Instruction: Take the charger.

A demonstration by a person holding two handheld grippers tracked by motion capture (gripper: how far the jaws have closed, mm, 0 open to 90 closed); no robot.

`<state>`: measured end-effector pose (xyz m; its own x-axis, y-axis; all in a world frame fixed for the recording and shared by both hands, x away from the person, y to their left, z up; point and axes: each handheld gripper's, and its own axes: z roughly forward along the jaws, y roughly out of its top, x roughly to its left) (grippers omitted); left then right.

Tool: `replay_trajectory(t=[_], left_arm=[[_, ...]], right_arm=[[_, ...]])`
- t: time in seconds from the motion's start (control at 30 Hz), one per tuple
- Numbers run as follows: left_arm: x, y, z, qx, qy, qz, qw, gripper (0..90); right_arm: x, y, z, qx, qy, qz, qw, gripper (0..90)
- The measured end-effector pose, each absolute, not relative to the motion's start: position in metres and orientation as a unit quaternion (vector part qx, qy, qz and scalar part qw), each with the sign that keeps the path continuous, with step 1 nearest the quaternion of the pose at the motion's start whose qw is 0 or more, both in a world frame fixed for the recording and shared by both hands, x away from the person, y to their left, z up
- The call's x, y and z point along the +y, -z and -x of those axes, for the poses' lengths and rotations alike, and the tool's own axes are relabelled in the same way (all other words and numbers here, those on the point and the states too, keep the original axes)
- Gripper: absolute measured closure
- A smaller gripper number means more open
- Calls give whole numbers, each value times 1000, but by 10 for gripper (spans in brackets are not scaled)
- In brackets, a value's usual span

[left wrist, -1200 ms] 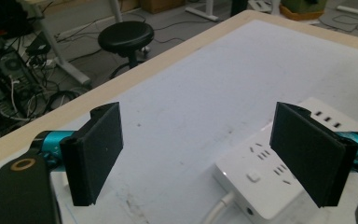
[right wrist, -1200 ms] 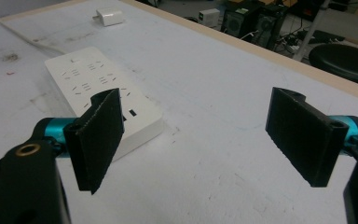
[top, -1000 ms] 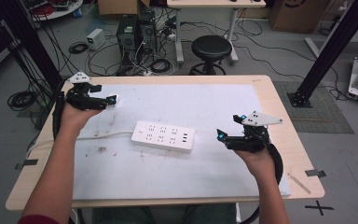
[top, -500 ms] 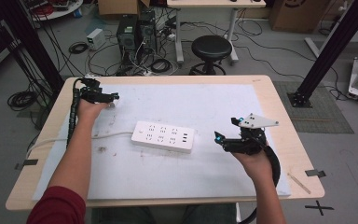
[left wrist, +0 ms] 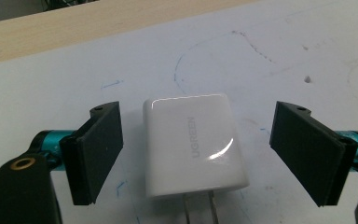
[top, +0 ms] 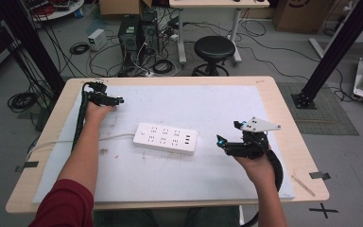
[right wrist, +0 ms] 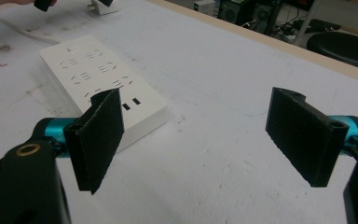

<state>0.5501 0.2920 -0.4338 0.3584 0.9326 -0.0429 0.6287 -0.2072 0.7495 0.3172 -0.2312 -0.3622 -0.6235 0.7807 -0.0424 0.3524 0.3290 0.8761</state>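
White UGREEN charger (left wrist: 193,147): flat on the white mat near the table's far-left corner, glossy face up, two prongs pointing toward the camera in the left gripper view. White power strip (top: 165,138): flat mid-mat, sockets up, cord trailing left. Well apart.

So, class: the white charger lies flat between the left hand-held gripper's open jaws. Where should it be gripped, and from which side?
Grip the white charger across its two long flat sides, at mid-body, coming straight down from above. It lies flat on the white mat with its prongs pointing back toward the left hand-held gripper, whose open jaws already flank those sides without touching.
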Motion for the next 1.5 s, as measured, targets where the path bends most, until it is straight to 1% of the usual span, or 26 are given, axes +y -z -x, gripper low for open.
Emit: replay_trajectory(t=[0.23,0.4,0.53,0.73,0.87,0.97,1.0,1.07,1.27,1.4,1.5], left_arm=[[291,439,-552,522,-216,-751,342,198],[292,438,-551,523,-217,-750,340,251],[293,440,-552,523,-213,-753,336,257],[293,442,-552,525,-215,-754,331,303],[292,444,-553,525,-218,-759,317,346],[292,444,-553,528,-216,-757,318,356],[292,444,-552,528,-217,-757,318,366],[293,443,-552,529,-217,-757,317,418],[292,442,-551,524,-218,-762,311,424],[290,436,-548,508,-219,-771,316,425],[288,422,-540,481,-224,-782,327,425]], right_arm=[[-230,362,-318,778,-452,-366,236,195],[-231,361,-318,778,-452,-366,236,195],[-231,362,-318,778,-453,-365,237,195],[-234,362,-317,778,-452,-366,238,196],[-234,362,-317,777,-452,-368,238,195],[-234,362,-318,777,-452,-368,238,195],[-234,362,-317,777,-451,-369,236,196],[-234,362,-318,778,-452,-367,236,195],[-235,361,-317,777,-451,-368,238,195],[-235,361,-317,778,-451,-367,236,195],[-235,359,-318,780,-452,-362,235,196]])
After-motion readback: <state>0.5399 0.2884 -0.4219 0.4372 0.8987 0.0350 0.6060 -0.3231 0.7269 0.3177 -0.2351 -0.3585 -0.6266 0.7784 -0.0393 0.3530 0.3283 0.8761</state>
